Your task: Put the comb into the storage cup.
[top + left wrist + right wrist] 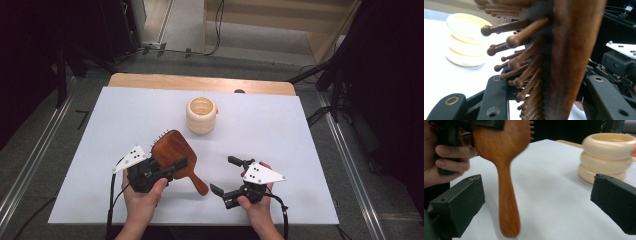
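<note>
The wooden paddle hairbrush (172,150) is sitting clamped by its oval head in the left gripper (167,167), lifted off the white table cover (280,135), with its handle slanting down toward the person and ending just short of the right gripper (224,175). In the left gripper view the jaws are pressing on the head's two faces, one against the round-tipped wooden pins (524,40) and one against the smooth reddish-brown back. The right gripper is standing with its jaws spread wide and nothing between the pads; in the right gripper view the handle (507,202) is hanging in the gap between the two black blocks, touching neither.

Beyond the hairbrush's head, well apart from it, a cream ribbed cup (201,115) shaped like three stacked rings is standing upright, mouth open upward. Open cover is lying all around the hairbrush: a broad band toward the cup, more to the left, and a wide stretch past the right gripper out to the cover's right edge. The cover's near edge is running just under both hands. A strip of bare wooden tabletop (200,82) is showing beyond the cup.
</note>
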